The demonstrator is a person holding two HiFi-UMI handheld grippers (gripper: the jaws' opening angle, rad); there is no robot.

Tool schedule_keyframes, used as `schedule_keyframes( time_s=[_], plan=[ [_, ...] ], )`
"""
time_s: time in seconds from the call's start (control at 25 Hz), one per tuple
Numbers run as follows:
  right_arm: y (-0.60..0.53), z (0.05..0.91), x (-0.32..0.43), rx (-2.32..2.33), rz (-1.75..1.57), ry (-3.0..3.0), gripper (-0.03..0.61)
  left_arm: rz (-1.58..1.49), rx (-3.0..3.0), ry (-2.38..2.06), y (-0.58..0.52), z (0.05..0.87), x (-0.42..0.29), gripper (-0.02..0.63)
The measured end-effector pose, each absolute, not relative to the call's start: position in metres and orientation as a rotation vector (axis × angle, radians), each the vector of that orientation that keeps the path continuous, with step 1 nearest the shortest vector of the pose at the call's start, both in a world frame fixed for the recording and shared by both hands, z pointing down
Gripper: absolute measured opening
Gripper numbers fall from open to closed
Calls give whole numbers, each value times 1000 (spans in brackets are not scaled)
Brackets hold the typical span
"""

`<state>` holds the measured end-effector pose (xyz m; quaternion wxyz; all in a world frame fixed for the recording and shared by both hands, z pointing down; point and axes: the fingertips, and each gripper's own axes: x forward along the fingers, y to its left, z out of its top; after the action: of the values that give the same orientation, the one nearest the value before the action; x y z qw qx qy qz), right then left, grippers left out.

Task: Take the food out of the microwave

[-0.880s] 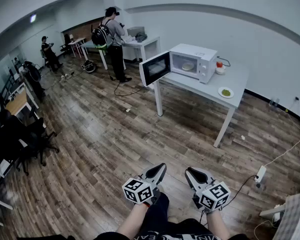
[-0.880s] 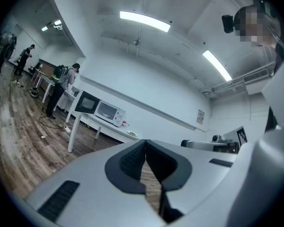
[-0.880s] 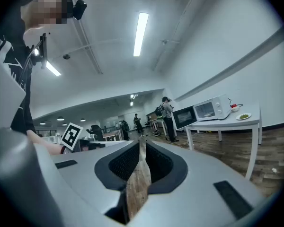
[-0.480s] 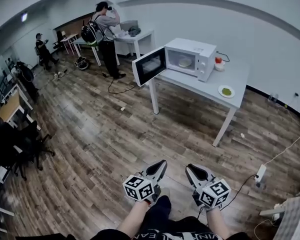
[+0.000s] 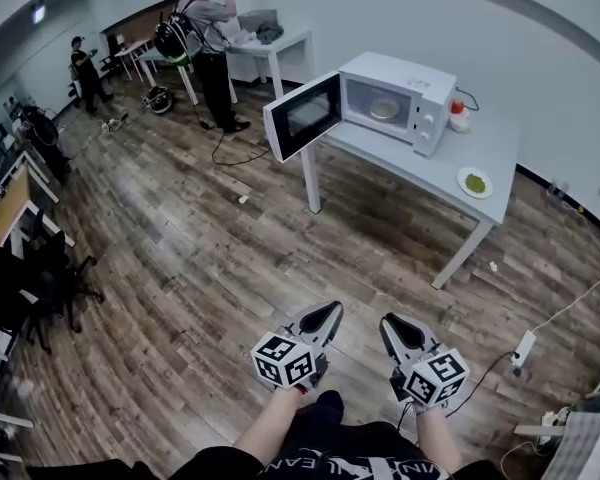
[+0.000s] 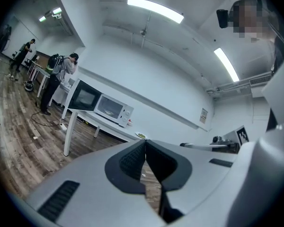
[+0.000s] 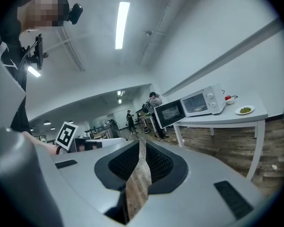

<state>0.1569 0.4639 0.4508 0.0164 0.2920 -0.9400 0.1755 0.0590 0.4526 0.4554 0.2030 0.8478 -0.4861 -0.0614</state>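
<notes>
White microwave [image 5: 420, 93] stood upright at left end of pale tabletop [image 5: 450, 163], front turned toward room. Control panel with two knobs set at right of front. Door [image 5: 302, 118] swung wide open on left hinge, dark window panel shown, door carried out past tabletop's edge. Cavity exposed, pale inside. Food [image 5: 384, 110] seen in cavity: pale, flat, round shape lying on cavity floor, near middle; finer detail too small to be told.

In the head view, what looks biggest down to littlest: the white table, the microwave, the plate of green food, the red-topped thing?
1. white table
2. microwave
3. plate of green food and red-topped thing: both look tiny and about alike, so I won't rank them.
</notes>
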Motion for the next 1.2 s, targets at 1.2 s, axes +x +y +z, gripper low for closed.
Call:
schedule_keyframes(
  time_s=[1.2],
  plan=[
    [241,484,102,1044,818,-2877,61,-216,2279,-1359,247,487,-26,9]
  ],
)
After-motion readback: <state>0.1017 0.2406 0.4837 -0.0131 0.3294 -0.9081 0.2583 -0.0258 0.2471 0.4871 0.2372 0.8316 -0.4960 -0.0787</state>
